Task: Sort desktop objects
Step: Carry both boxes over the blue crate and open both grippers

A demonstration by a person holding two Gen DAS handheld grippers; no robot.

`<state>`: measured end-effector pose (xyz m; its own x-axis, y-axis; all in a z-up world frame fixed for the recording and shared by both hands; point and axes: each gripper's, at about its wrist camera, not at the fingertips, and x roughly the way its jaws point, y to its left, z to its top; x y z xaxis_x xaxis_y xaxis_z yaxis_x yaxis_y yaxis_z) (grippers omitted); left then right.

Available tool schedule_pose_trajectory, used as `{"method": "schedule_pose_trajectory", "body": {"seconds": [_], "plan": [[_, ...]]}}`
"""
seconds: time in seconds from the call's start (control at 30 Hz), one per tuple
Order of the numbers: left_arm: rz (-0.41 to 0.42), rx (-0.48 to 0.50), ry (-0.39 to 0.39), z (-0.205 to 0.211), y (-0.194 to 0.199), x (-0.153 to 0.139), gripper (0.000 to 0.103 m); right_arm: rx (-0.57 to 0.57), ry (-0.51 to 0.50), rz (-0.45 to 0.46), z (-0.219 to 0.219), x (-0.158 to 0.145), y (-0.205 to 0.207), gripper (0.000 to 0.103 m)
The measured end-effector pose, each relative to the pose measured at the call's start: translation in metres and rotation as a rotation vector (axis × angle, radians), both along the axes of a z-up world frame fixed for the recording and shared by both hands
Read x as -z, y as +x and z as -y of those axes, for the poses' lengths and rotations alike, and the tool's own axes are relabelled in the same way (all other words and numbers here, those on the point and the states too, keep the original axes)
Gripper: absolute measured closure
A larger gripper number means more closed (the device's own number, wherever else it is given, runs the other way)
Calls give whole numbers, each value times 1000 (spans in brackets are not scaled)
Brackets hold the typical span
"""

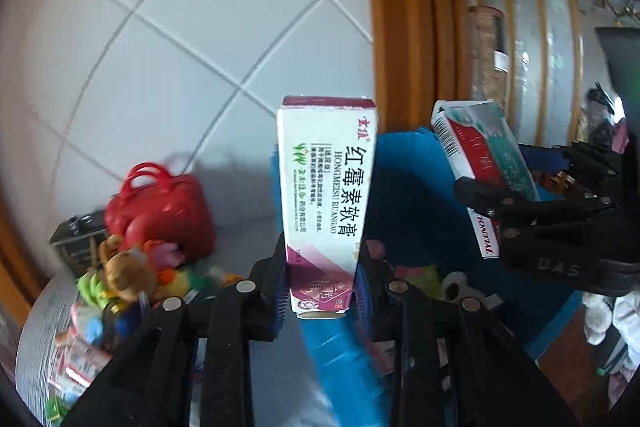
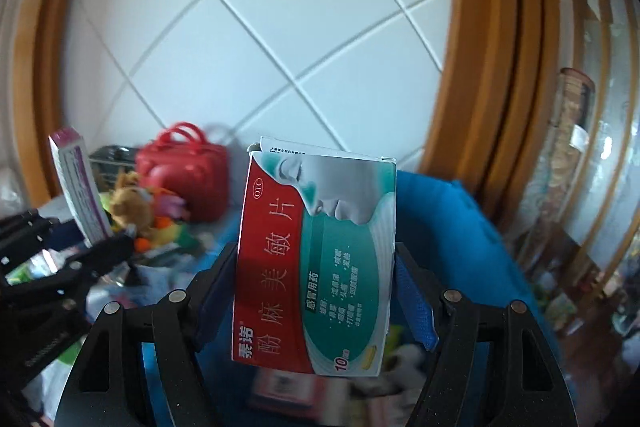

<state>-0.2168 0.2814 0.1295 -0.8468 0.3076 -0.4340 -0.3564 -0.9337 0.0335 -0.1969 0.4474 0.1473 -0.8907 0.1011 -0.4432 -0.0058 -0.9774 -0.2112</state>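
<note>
The left gripper [image 1: 322, 291] grips a white and purple ointment box [image 1: 326, 195] between its blue pads, the box standing upright along the fingers and raised above the table [image 1: 48, 319]. The right gripper [image 2: 316, 291] clamps a wider red, green and white tablet box [image 2: 316, 259] by its two long edges, the top flap of the box slightly open. Each gripper shows in the other's view: from the left wrist the tablet box [image 1: 480, 163] tilts at the right side, and from the right wrist the ointment box [image 2: 78, 187] leans at the left. Both boxes are held in the air in front of a white tiled wall [image 1: 180, 27] and a wooden frame [image 1: 404, 27]. Below them lies a blue bin [image 1: 408, 179], blurred, with small items inside. Near the table's far edge by the wall sit a red handbag [image 1: 160, 211], a brown stuffed bear [image 1: 124, 267] among bright soft toys, and a dark box [image 1: 78, 239] behind them. More small packets [image 1: 80, 359] lie towards the table's left edge
</note>
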Motion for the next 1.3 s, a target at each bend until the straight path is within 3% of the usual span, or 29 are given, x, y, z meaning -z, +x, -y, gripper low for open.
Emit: {"method": "schedule_pose_trajectory", "body": {"seconds": [0.27, 0.5, 0.7, 0.77, 1.03, 1.1, 1.17, 1.23, 1.3], "plan": [[163, 86, -107, -115, -54, 14, 75, 90, 78, 216, -90, 29, -62, 29], [356, 97, -202, -178, -112, 40, 75, 89, 20, 390, -131, 60, -105, 29], [418, 90, -258, -198, -122, 65, 75, 88, 8, 464, -145, 81, -122, 29], [436, 94, -279, -202, -123, 72, 75, 108, 59, 479, -146, 85, -124, 29], [458, 80, -304, -210, -129, 76, 74, 122, 85, 539, -160, 90, -123, 29], [460, 74, -304, -210, -128, 74, 71, 127, 96, 535, -163, 87, -120, 27], [452, 69, -301, -210, -126, 72, 57, 127, 101, 528, -164, 83, -116, 23], [441, 66, -290, -208, -124, 68, 47, 125, 107, 515, -165, 79, -112, 10], [428, 62, -273, -204, -120, 63, 43, 127, 117, 499, -165, 73, -107, 9]]}}
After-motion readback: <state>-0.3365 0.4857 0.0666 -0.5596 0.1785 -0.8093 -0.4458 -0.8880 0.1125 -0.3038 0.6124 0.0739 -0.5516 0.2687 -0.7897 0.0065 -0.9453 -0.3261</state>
